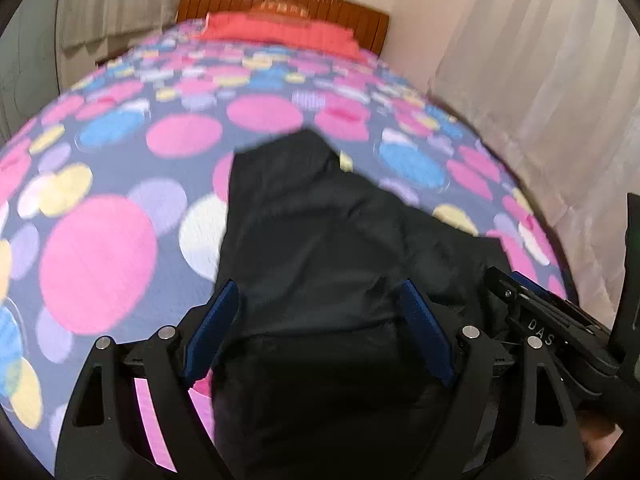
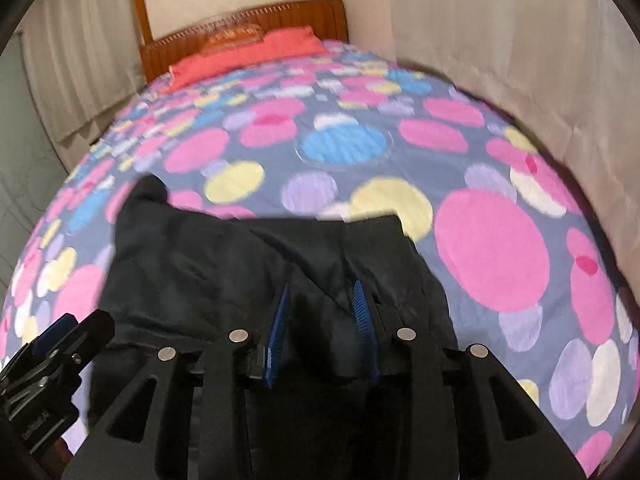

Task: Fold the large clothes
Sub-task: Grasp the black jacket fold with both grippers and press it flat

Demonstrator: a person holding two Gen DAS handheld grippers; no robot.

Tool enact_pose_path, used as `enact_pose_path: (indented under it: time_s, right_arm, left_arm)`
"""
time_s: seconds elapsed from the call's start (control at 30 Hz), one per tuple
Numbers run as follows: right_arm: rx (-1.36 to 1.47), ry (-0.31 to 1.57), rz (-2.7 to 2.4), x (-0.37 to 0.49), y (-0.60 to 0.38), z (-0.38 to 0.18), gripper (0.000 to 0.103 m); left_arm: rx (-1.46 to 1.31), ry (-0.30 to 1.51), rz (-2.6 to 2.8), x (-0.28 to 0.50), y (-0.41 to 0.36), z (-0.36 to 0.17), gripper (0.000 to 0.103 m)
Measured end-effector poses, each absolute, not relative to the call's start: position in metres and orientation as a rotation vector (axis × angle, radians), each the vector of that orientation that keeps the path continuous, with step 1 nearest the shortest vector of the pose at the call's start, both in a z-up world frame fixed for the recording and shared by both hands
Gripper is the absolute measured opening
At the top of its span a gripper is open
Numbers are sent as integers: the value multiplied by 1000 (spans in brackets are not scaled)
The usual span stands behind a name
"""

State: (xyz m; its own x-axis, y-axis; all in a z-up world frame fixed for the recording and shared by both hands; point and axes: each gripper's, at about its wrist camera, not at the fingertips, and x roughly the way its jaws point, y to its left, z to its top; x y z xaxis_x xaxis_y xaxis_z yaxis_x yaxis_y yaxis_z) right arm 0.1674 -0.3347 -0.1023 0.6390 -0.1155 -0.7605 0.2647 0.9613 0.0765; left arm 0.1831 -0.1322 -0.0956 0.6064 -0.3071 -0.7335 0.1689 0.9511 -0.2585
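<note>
Curtained walls close in a bedroom whose bed (image 1: 120, 184) wears a cover of pink, blue and yellow circles, with a red pillow (image 1: 280, 32) and wooden headboard (image 1: 288, 4) at the top of both frames.

At the bottom centre of the left wrist view, the left tool (image 1: 320, 320) stands wide, its blue pads well apart and nothing pressed between them; the black garment (image 1: 320, 220) lies below and between them. At the lower middle of the right wrist view, the right tool (image 2: 322, 328) has its pads partly apart, dark cloth showing in the gap; whether the pads press on it I cannot tell through the blur. Each tool shows at the lower edge of the other's frame, so the two are close beside each other.

Outward from the tools, the garment spreads up the frame as a compact dark heap with creases and overlapping layers, one narrow part reaching toward the pillow. I judge the folding partly done: some layers are doubled, yet the outline is uneven, so smoothing and at least one more fold seem left.
</note>
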Motion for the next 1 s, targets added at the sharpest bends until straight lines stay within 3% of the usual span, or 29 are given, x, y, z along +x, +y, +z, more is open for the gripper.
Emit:
enact_pose_path:
  time_s: [0.37,1.0]
  right_arm:
    - [225,863,-205,170,-349,-157,36]
    - [225,811,-211,170,-349,-180,37]
  left_arm:
    - [-104,877,-263,191,-146,-132,90]
    - [-23,844,-227,198,-158,-156,91]
